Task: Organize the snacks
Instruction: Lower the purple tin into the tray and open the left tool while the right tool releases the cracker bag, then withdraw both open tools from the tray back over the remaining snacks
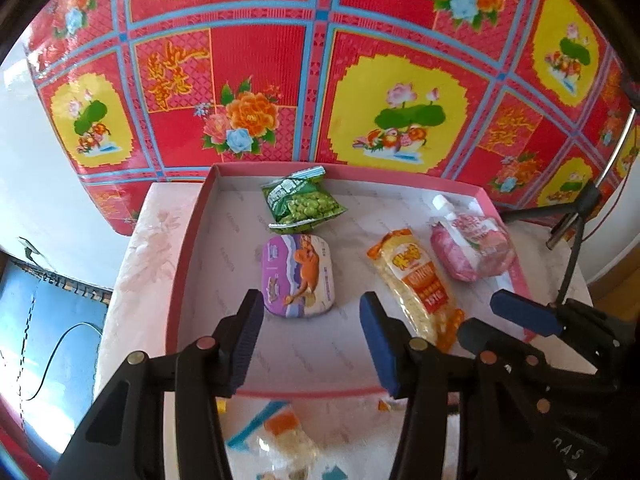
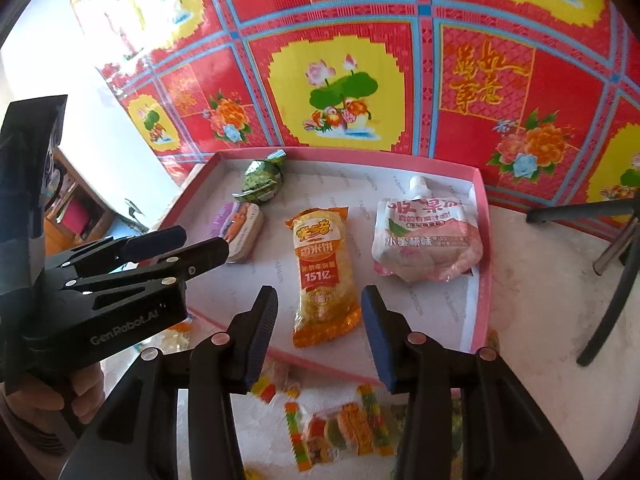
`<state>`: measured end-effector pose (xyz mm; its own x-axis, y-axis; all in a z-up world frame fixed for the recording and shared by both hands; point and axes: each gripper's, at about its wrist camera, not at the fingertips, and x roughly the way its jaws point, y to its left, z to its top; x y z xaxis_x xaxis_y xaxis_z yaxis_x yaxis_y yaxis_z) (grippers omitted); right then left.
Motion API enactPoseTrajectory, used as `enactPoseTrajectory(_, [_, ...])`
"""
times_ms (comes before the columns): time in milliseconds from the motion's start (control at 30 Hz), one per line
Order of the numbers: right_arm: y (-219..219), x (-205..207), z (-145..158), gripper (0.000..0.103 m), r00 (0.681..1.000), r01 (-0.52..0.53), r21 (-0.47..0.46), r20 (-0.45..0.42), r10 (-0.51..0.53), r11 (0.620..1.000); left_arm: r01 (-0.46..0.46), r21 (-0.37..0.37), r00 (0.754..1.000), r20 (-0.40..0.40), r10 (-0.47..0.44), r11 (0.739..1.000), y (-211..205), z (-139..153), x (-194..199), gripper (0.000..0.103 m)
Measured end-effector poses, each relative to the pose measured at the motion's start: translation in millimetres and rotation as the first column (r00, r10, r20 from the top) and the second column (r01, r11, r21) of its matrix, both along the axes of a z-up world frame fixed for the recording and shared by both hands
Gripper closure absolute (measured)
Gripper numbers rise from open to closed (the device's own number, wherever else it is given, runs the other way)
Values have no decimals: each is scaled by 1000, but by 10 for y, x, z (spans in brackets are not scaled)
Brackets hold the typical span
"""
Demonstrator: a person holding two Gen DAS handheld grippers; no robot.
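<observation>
Left tongs (image 1: pixel 310 334) and right tongs (image 2: pixel 318 330) both spread, empty, above the pink box (image 1: pixel 188 264)'s near edge. Four snacks lie inside; loose candy packs (image 2: pixel 340 428) wait outside on the table (image 2: pixel 540 320). Probably best: drop low, pinch one pack mid-body. Red floral sheet (image 1: pixel 256 60) behind.

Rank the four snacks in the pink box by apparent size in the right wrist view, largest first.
1. pink jelly pouch and orange rice cracker pack: look alike, and the cracker pack lies nearer the camera, so unranked.
2. green pea packet and purple tin: both small and similar.
</observation>
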<state>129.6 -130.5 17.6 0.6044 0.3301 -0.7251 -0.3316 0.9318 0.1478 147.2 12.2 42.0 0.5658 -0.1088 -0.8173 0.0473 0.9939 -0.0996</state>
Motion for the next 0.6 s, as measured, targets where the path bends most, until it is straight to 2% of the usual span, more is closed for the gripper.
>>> enactPoseTrajectory(233, [-55,-196,110,58,1000,5,11,23,-5,1000,2,0,1000,5,-2,1000,62,157,-266,50])
enactPoseTrajectory(600, [-150,-514,206,58,999,15,16,44,-16,1000,-1,-5,1000,1,1,1000,126,218,-495,50])
